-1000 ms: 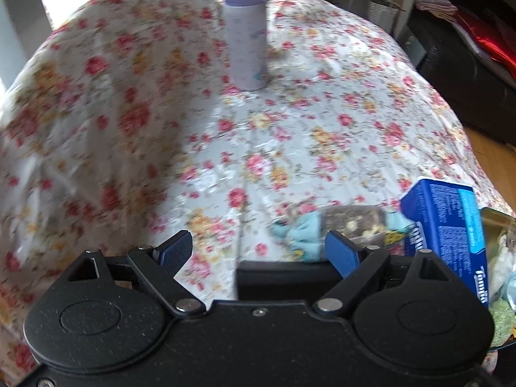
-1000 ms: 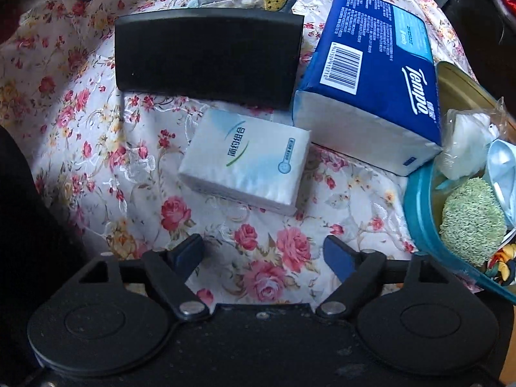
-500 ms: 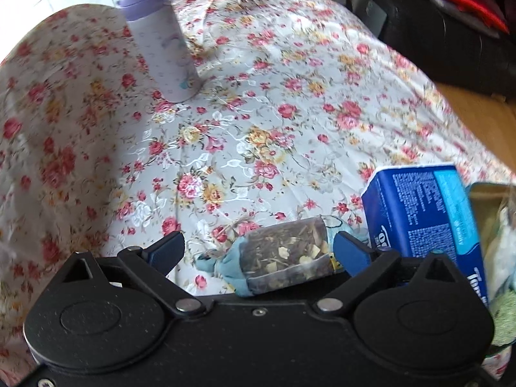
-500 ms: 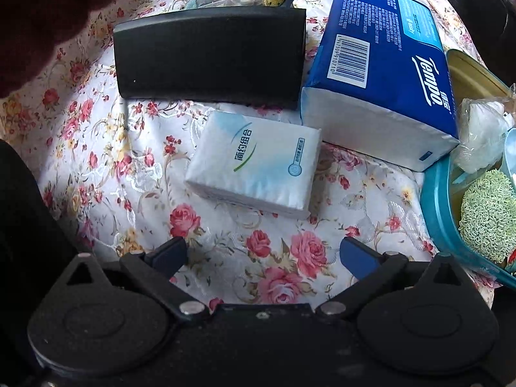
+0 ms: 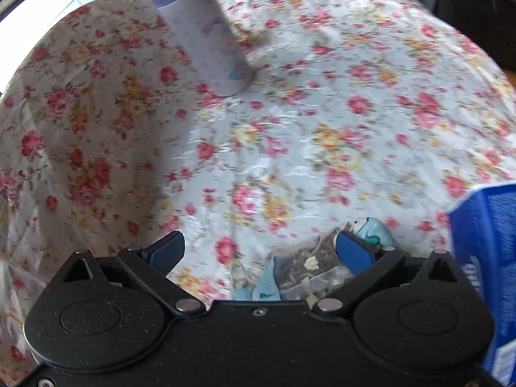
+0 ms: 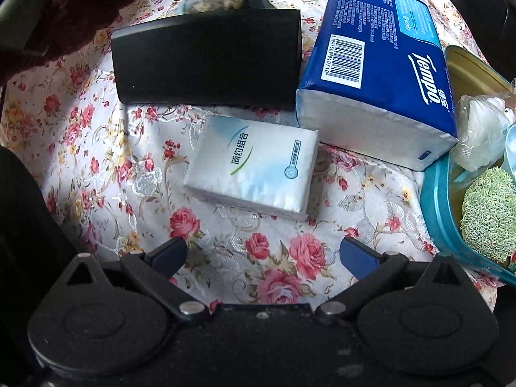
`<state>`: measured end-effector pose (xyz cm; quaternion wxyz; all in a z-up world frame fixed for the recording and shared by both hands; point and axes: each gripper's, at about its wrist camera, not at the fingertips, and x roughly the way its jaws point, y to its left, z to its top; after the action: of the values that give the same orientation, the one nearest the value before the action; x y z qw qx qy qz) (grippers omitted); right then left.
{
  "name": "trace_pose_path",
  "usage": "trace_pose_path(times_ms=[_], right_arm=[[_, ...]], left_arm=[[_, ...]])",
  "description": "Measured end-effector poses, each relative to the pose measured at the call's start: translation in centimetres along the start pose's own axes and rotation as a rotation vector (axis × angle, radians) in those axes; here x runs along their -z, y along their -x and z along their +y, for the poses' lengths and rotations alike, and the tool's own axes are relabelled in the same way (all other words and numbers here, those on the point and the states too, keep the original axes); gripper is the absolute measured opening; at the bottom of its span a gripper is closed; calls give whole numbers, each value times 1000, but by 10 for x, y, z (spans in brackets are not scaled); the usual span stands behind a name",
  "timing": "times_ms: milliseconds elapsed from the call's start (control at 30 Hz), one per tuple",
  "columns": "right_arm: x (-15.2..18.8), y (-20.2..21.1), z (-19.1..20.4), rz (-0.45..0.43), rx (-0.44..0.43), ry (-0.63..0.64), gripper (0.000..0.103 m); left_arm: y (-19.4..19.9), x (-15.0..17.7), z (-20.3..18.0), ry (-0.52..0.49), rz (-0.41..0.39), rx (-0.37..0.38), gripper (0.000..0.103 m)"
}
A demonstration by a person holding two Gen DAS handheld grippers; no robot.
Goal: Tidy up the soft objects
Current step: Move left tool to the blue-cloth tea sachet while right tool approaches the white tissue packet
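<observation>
My left gripper (image 5: pixel 259 253) is open low over the floral cloth. A soft clear pouch of dried bits with light blue ends (image 5: pixel 309 264) lies just inside its right finger (image 5: pixel 353 251), partly under the gripper body. My right gripper (image 6: pixel 262 256) is open and empty above the cloth. A small white tissue pack (image 6: pixel 254 164) lies just ahead of it. A big blue Tempo tissue pack (image 6: pixel 380 64) lies to the right; its corner shows in the left wrist view (image 5: pixel 483 258). The pouch's top (image 6: pixel 213 1) shows beyond a black case.
A black case (image 6: pixel 209 61) lies behind the white pack. A teal basket (image 6: pixel 441 200) at the right holds a green scrubber (image 6: pixel 487 216) and a white plastic bag (image 6: pixel 483 125). A lilac bottle (image 5: pixel 206 35) stands on the cloth far ahead of the left gripper.
My left gripper has moved forward and left over the pouch, which now sits lower right by the right finger. The right gripper has barely moved.
</observation>
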<state>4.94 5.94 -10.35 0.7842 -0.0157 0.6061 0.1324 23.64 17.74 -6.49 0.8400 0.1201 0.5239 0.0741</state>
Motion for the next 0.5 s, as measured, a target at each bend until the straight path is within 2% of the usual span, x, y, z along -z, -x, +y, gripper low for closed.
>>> trace_pose_path(times_ms=[100,167,267,367,500], right_arm=[[0,0,1,0,2,1,103],[0,0,1,0,2,2,103],[0,0,1,0,1,1,103],[1,1,0,1,-2,3,103],[2,0,1,1,4,18,103]], left_arm=[[-12,-3,17,43,34,-63,96],[-23,-3,32,74,70,-110,90],[-36,3,61,145,126,-119,90],[-31,13,86,221,117,-38,90],[-2,18,99,232,21,94,90]])
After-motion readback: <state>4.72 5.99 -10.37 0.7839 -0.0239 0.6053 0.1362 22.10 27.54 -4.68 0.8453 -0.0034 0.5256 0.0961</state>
